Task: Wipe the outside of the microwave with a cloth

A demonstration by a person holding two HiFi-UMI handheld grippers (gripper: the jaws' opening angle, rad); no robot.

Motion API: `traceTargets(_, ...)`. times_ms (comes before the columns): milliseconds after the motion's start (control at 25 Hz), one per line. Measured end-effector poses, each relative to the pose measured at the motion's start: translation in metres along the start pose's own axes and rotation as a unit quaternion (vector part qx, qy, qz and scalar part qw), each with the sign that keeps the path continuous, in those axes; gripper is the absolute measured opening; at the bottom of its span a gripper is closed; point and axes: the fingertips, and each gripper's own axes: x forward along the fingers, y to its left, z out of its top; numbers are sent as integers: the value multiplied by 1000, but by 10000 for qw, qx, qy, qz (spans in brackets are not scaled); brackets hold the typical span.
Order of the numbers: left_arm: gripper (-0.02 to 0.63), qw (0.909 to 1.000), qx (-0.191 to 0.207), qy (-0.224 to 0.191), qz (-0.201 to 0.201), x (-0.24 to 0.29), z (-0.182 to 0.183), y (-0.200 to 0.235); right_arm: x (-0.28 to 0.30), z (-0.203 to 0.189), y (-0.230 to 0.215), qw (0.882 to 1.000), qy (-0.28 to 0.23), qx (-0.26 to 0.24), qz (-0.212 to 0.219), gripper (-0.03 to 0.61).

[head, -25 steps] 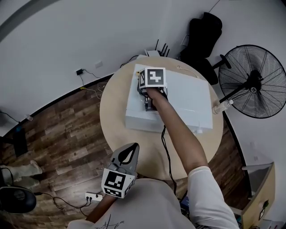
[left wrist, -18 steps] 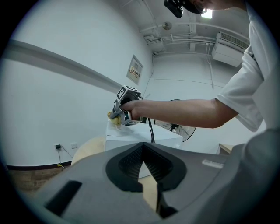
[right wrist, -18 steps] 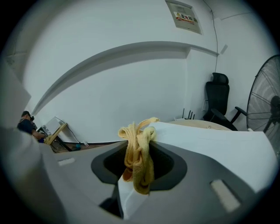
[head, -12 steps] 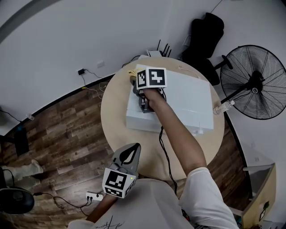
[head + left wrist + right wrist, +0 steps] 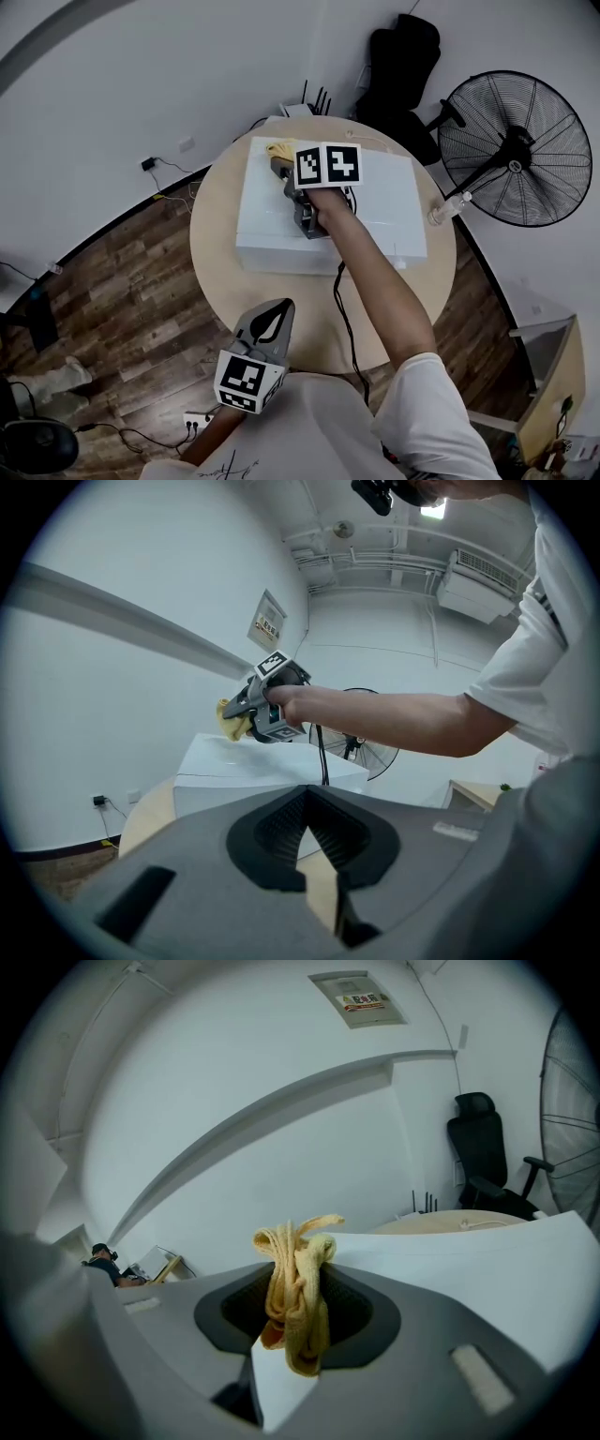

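Observation:
The white microwave [image 5: 380, 202] stands on a round wooden table [image 5: 211, 234]. My right gripper [image 5: 281, 161] reaches over the microwave's top near its far left corner, shut on a bunched yellow cloth [image 5: 277, 150]. In the right gripper view the cloth [image 5: 298, 1302] hangs pinched between the jaws above the white top [image 5: 469, 1260]. My left gripper [image 5: 270, 323] is held low near my body, off the table, shut with nothing in it. From the left gripper view the microwave [image 5: 234, 780] sits ahead with the right gripper [image 5: 246, 708] and cloth [image 5: 231, 721] over it.
A large standing fan [image 5: 520, 150] is to the right of the table, a black office chair [image 5: 398, 66] behind it. A router [image 5: 302, 108] sits at the table's far edge. A black cable [image 5: 347, 319] runs from the right gripper. A power strip [image 5: 199, 419] lies on the wooden floor.
The right gripper has slid with the cloth across the microwave's top toward its far left corner. The head view has shifted slightly. The left gripper has stayed put.

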Motion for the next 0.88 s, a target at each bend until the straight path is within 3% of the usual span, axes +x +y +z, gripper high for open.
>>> traceTargets(560, -8, 9952, 332, 152, -908, 50, -1, -79, -137, -15, -144, 9929, -322, 493, -1036, 141)
traceTargets(880, -8, 9916, 440, 187, -1204, 67, 1, -110, -207, -39, -221, 9790, -291, 623, -1918, 141)
